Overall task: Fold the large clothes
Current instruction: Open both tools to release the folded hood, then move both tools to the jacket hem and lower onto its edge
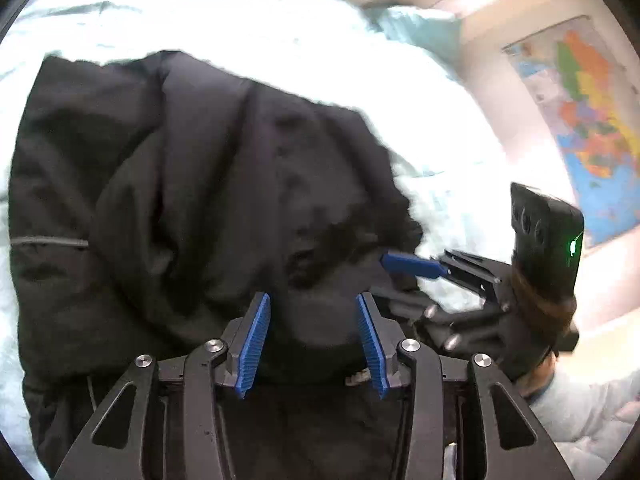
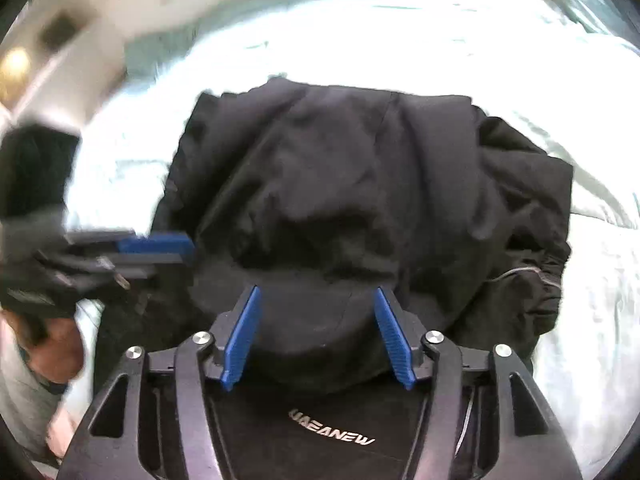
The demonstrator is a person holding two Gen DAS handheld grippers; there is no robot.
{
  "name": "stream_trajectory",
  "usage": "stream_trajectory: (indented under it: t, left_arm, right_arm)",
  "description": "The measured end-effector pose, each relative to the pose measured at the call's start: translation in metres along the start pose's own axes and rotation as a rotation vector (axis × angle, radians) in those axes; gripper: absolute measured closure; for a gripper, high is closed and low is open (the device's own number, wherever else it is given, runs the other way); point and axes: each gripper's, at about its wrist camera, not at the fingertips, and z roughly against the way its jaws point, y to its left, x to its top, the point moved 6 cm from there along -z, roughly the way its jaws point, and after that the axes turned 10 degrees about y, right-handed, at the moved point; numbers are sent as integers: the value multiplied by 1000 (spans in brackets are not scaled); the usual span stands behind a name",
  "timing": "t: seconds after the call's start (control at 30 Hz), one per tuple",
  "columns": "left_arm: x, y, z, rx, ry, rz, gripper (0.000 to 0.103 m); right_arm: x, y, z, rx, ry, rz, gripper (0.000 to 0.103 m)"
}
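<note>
A large black jacket [image 1: 192, 184] lies bunched and partly folded on a pale bed; it also shows in the right wrist view [image 2: 360, 184], with a zip at its right side and white lettering near the camera. My left gripper [image 1: 313, 300] is open, its blue pads over the jacket's near edge, holding nothing. My right gripper [image 2: 316, 294] is open too, over a rounded black fold. Each gripper shows in the other's view: the right one [image 1: 416, 268] at the jacket's right edge, the left one [image 2: 160, 248] at its left edge.
The pale bedsheet [image 1: 280, 32] surrounds the jacket on all sides. A pillow [image 1: 416, 28] lies at the far right of the bed. A coloured wall map [image 1: 592, 120] hangs beyond. The person's sleeve [image 1: 580, 412] is at lower right.
</note>
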Motion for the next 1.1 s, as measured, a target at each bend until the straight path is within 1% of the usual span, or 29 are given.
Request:
stream_trajectory:
  t: [0.03,0.07,0.1,0.13,0.2,0.27,0.3,0.37,0.4,0.43,0.47,0.5,0.53,0.57,0.6,0.63,0.67,0.7,0.73,0.8,0.83,0.87,0.9,0.93,1.0,1.03,1.07,1.1]
  left_arm:
    - [-2,14,-18,48,49,35,58]
    - [-4,23,-32,56,81,56,60]
    - [-8,34,-43,37,94,83,62]
    - [-8,36,-42,13,83,93,62]
    - [-6,35,-30,-7,69,98,63]
    - [-4,29,-13,0,45,81,63]
    - [-2,22,-3,4,25,61,64]
    - [8,4,22,-12,-35,7,64]
    - [19,-5,36,-21,-83,-13,63]
    - [28,-7,41,-19,-111,-14,60]
    - [40,-9,43,-15,-139,-11,57]
    - [48,-7,41,-3,-149,-8,53]
    - [60,4,29,48,-135,23,52]
    - [64,14,17,74,-108,50,52]
    - [68,30,-3,107,-50,92,53]
    - [75,41,-13,117,-19,109,53]
    - [75,48,-20,127,-3,113,53]
    - [75,48,-24,150,6,97,53]
    - [75,45,-22,165,11,84,53]
    - [74,35,-9,179,5,64,53]
    - [69,27,2,174,-12,54,53]
    - [70,34,17,171,-23,51,53]
    - [66,30,24,173,-39,52,53]
    - [55,28,36,176,-57,55,53]
    - [30,31,60,183,-78,79,53]
    - [10,33,73,183,-94,103,53]
    - [2,40,89,183,-103,118,53]
    - [-19,44,101,187,-116,148,53]
  right_arm:
    - [-5,-3,-22,-26,47,-4,42]
    - [-13,-6,-38,-32,83,-17,42]
    - [-18,-10,-52,-16,106,-32,42]
    - [-22,-11,-59,-3,111,-40,42]
    - [-23,-10,-53,-2,105,-30,42]
    - [-23,-10,-35,18,95,-27,42]
    - [-18,-10,-18,33,70,-26,42]
    - [-6,-13,11,34,-4,-15,41]
    - [4,-15,25,24,-46,-11,40]
    - [20,-20,35,8,-87,-17,40]
    - [35,-25,38,2,-108,-24,40]
    - [48,-30,36,-13,-123,-33,40]
    - [63,-39,28,-52,-129,-53,40]
    - [71,-42,20,-67,-117,-71,40]
    - [76,-47,9,-65,-95,-91,40]
    - [79,-53,-10,-57,-50,-112,40]
    - [82,-63,-25,-59,-14,-120,40]
    - [81,-66,-36,-66,10,-118,40]
    - [79,-65,-40,-84,12,-103,40]
    - [78,-56,-32,-90,-2,-94,40]
    - [74,-53,-21,-71,-14,-101,40]
    - [68,-53,-14,-56,-26,-106,40]
    - [60,-51,-4,-37,-47,-108,40]
    - [50,-48,11,-29,-72,-108,40]
    - [32,-42,30,-36,-90,-105,39]
    - [16,-40,40,-41,-88,-106,39]
    - [5,-39,45,-42,-85,-106,39]
    - [-13,-38,53,-44,-80,-108,39]
